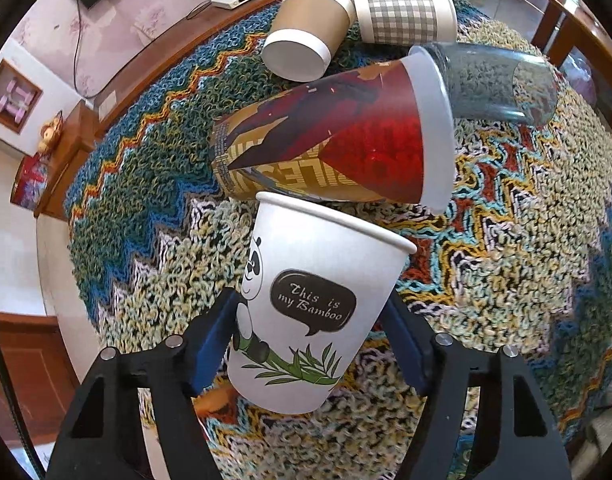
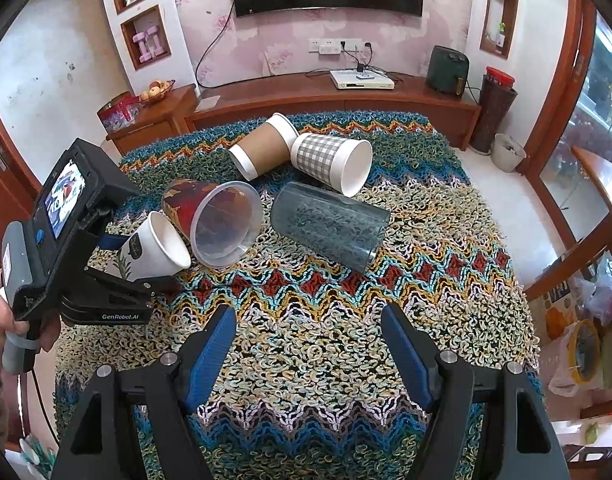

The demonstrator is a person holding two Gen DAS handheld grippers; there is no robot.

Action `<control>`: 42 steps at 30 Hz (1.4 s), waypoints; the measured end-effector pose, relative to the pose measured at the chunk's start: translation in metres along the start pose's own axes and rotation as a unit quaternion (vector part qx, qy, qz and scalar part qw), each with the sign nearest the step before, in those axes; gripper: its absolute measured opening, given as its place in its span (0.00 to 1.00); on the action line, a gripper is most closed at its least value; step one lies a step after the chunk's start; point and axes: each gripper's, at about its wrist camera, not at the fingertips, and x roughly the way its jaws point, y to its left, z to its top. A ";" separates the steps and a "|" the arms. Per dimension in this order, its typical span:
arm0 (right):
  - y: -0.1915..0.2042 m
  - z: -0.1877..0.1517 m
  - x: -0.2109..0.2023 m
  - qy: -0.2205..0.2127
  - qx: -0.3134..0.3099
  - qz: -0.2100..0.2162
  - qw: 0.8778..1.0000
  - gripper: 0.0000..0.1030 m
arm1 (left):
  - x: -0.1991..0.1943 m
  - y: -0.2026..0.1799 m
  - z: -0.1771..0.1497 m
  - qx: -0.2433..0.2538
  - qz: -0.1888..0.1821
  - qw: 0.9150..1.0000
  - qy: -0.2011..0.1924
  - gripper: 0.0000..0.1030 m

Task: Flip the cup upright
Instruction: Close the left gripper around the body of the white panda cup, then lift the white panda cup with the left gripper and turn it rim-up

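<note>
My left gripper (image 1: 312, 332) is shut on a white panda paper cup (image 1: 318, 300) printed "This is my Bamboo" and holds it tilted above the rug, mouth pointing away. In the right wrist view the same cup (image 2: 153, 250) sits in the left gripper (image 2: 117, 256) at the left, mouth facing right. My right gripper (image 2: 308, 344) is open and empty over the rug's near part. A red printed plastic cup (image 1: 338, 140) (image 2: 217, 220) lies on its side just beyond the panda cup.
A brown paper cup (image 1: 306, 28) (image 2: 261, 152), a checkered cup (image 1: 406, 14) (image 2: 334, 160) and a clear glass tumbler (image 1: 494, 80) (image 2: 330, 226) lie on their sides on the knitted zigzag rug (image 2: 426, 280). A wooden TV cabinet (image 2: 306, 96) stands behind.
</note>
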 end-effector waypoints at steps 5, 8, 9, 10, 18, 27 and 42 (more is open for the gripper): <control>-0.002 -0.002 -0.012 -0.007 0.001 0.003 1.000 0.73 | -0.015 -0.002 -0.005 -0.033 -0.007 0.999 0.003 0.71; -0.004 -0.003 -0.021 -0.013 0.002 0.003 1.000 0.73 | -0.027 -0.004 -0.009 -0.064 -0.014 0.998 0.006 0.71; -0.005 -0.004 -0.025 -0.016 0.003 0.003 1.000 0.73 | -0.032 -0.005 -0.011 -0.074 -0.016 0.997 0.006 0.71; -0.006 -0.005 -0.028 -0.018 0.003 0.003 1.000 0.73 | -0.038 -0.006 -0.015 -0.090 -0.018 0.996 0.004 0.71; -0.014 -0.016 -0.057 -0.036 0.007 0.002 0.999 0.73 | -0.088 -0.026 -0.038 -0.182 -0.059 0.981 -0.014 0.71; -0.033 -0.034 -0.082 -0.041 0.012 -0.016 0.999 0.73 | -0.140 -0.075 -0.071 -0.236 -0.051 0.969 -0.050 0.71; -0.048 -0.064 -0.090 -0.024 0.002 -0.007 1.000 0.73 | -0.118 -0.112 -0.113 -0.368 -0.110 0.923 -0.029 0.71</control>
